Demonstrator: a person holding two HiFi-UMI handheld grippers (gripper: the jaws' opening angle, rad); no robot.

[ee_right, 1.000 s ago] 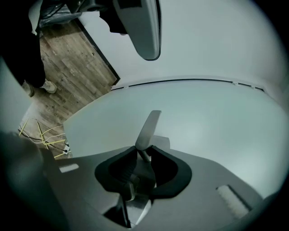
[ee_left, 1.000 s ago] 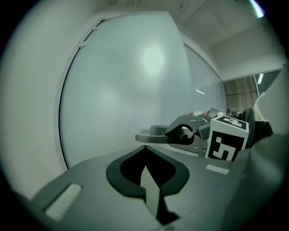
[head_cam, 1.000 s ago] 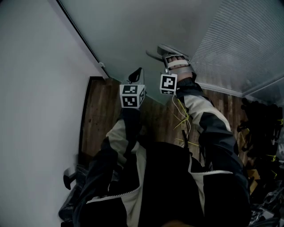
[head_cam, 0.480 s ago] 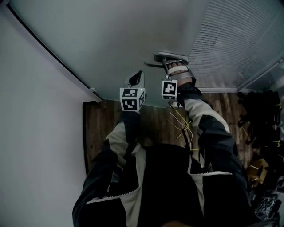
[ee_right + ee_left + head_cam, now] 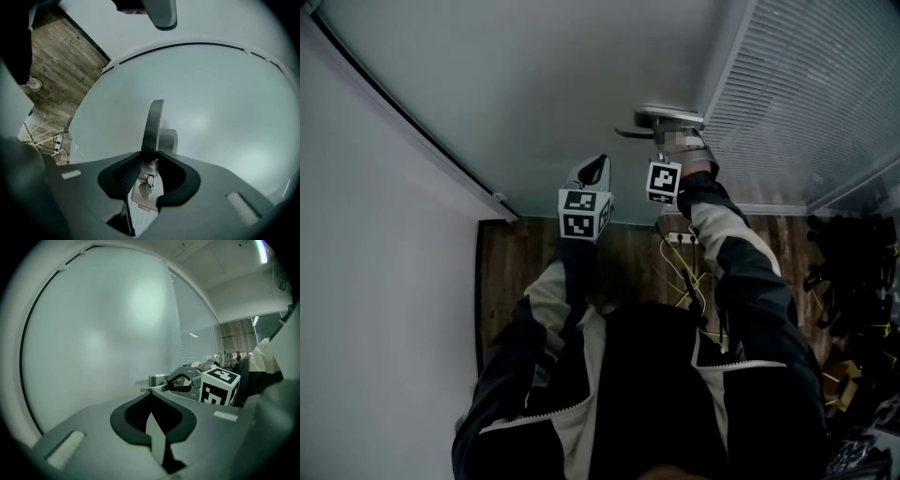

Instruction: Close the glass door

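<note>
The frosted glass door [image 5: 534,84] fills the upper middle of the head view. Its metal lever handle [image 5: 661,113] sticks out at the door's right side. My right gripper [image 5: 673,129] is shut on that lever, though its jaws have just been opening a little. In the right gripper view the lever [image 5: 153,126] runs up from between the jaw tips of the right gripper [image 5: 150,157]. My left gripper [image 5: 592,169] is shut and holds nothing, its tip close to the glass left of the handle. The left gripper view shows the left gripper [image 5: 150,395], the handle [image 5: 157,380] and the right gripper [image 5: 180,380] on it.
A white wall [image 5: 375,281] stands at the left, next to the door's dark edge. A glass wall with blinds [image 5: 816,94] adjoins at the right. Wooden floor [image 5: 516,272] lies below, with yellow cables and a power strip [image 5: 680,246]. Dark clutter [image 5: 853,281] sits at the far right.
Both grippers have moved forward and up in the head view, the right one staying on the handle. The door has swung with them. Less floor shows past it.
</note>
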